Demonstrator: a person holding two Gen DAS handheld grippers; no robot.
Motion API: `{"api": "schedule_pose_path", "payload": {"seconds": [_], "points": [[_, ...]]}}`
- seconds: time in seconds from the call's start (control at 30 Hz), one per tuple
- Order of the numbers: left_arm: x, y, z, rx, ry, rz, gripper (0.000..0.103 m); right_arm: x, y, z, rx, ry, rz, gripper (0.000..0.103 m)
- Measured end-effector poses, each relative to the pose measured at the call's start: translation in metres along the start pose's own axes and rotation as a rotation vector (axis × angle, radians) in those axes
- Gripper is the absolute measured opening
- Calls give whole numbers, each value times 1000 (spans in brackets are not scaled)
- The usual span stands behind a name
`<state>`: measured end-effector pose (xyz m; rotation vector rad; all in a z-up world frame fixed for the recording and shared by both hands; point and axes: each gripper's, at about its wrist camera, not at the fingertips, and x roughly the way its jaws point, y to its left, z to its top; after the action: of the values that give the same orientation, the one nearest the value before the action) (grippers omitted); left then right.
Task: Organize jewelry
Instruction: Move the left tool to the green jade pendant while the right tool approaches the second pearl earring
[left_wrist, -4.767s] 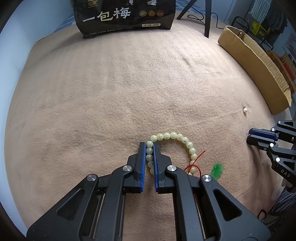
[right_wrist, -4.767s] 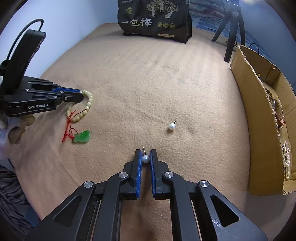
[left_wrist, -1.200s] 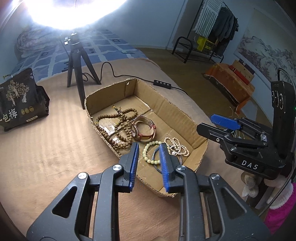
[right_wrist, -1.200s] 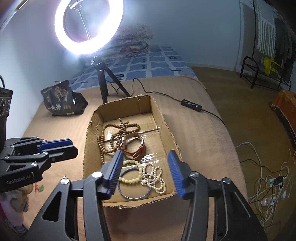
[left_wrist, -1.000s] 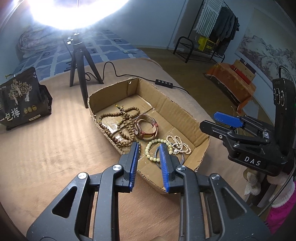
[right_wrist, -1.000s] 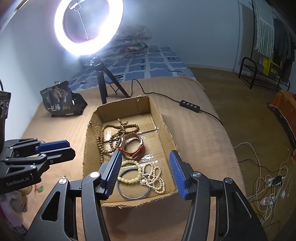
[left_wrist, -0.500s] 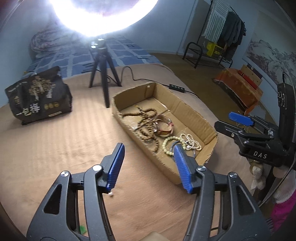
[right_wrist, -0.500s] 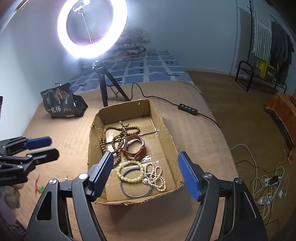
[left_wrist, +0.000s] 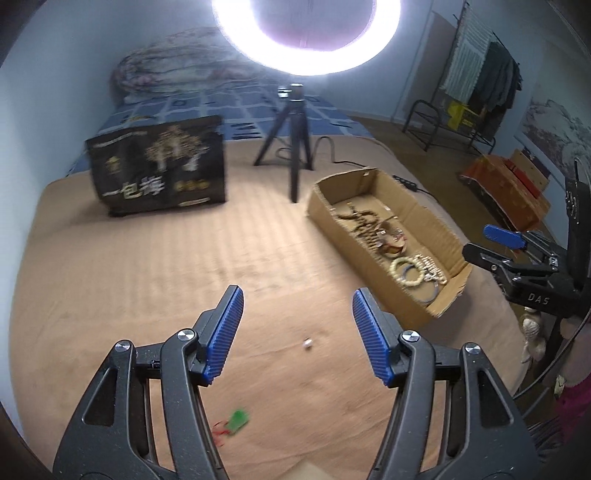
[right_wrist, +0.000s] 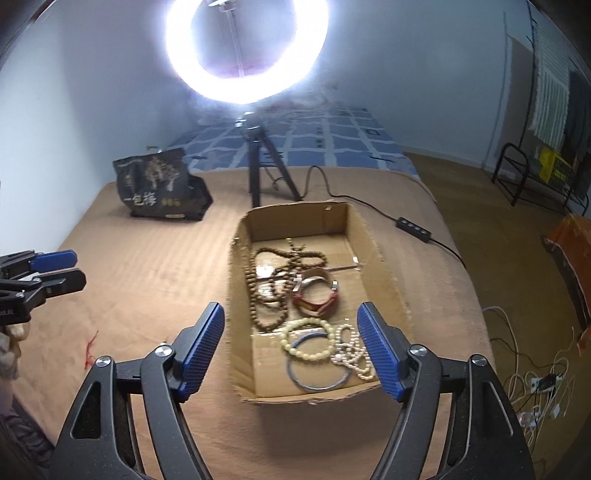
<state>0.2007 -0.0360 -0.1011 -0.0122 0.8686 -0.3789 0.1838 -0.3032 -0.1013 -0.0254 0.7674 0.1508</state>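
Observation:
A cardboard box (right_wrist: 388, 291) on the tan blanket holds a brown bead necklace (right_wrist: 258, 291), a red watch (right_wrist: 317, 299), a pale green bead bracelet (right_wrist: 306, 338), a blue bangle (right_wrist: 317, 384) and a pearl strand (right_wrist: 351, 354). The box also shows in the left wrist view (left_wrist: 332, 218). My left gripper (left_wrist: 297, 314) is open and empty above the blanket; a pearl earring (left_wrist: 307, 344) lies between its fingers and a green pendant on red cord (left_wrist: 236, 421) lies below. My right gripper (right_wrist: 291, 339) is open and empty above the box's near end.
A black bag (left_wrist: 159, 166) stands at the back left. A ring light on a tripod (left_wrist: 295, 155) stands behind the box, its cable and switch (right_wrist: 413, 225) running right. The bed edge drops to a wooden floor on the right. The right gripper shows in the left wrist view (left_wrist: 517, 258).
My left gripper has opened wide and swung left, away from the box, over the blanket with the earring and pendant. My right gripper has opened a little wider over the box.

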Motion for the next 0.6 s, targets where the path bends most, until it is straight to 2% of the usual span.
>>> {"api": "schedule_pose_path", "payload": {"seconds": [0.27,0.43,0.6], "points": [[-16,45,-32,-64,4,46,63,4,40,-6,-71,17,61,77],[-20,56,-45,-54,18,53,63,13,61,-11,-87,44,107,77],[-14,63,-62,-47,72,38,63,24,85,-18,-125,68,134,77]]}}
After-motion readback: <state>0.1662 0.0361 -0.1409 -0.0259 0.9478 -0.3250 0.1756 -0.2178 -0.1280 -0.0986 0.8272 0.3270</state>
